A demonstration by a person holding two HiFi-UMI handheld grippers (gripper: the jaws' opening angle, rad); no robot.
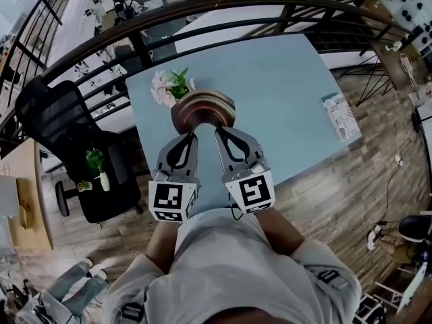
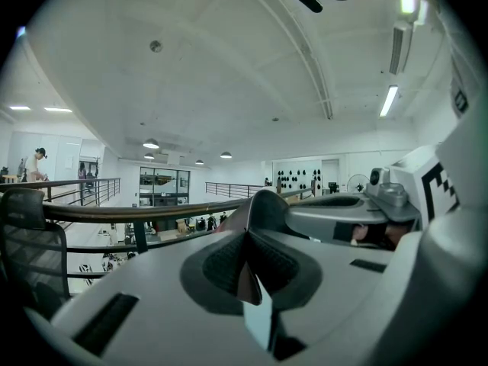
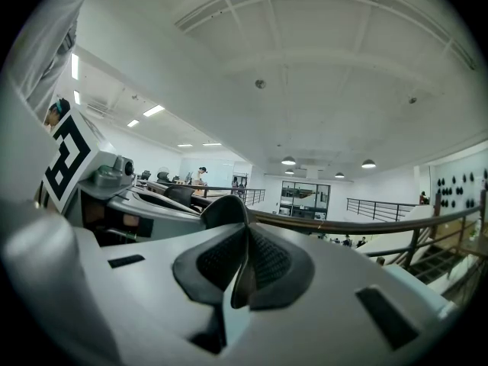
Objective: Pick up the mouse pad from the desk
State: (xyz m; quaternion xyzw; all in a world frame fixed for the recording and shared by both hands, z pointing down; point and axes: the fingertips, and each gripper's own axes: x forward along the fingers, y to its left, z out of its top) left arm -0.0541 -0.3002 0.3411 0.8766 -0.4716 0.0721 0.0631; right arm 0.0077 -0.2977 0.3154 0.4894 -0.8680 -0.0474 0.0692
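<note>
A round brown mouse pad [image 1: 202,109] hangs over the near part of the light blue desk [image 1: 283,93]. Both grippers hold its near edge side by side. My left gripper [image 1: 191,132] is shut on the pad's left part, my right gripper [image 1: 221,131] on its right part. In the left gripper view the thin pad [image 2: 265,208] runs edge-on between the shut pads of the gripper [image 2: 245,269] and curves up beyond them. The right gripper view shows the same: the pad [image 3: 224,207] is pinched in the gripper [image 3: 242,269].
A bunch of pale flowers with green leaves [image 1: 170,86] stands on the desk just beyond the pad. A printed booklet [image 1: 341,117] lies at the desk's right edge. A black office chair [image 1: 64,123] stands to the left, with a small plant in a vase [image 1: 98,171] by it. A dark railing [image 1: 223,9] curves behind the desk.
</note>
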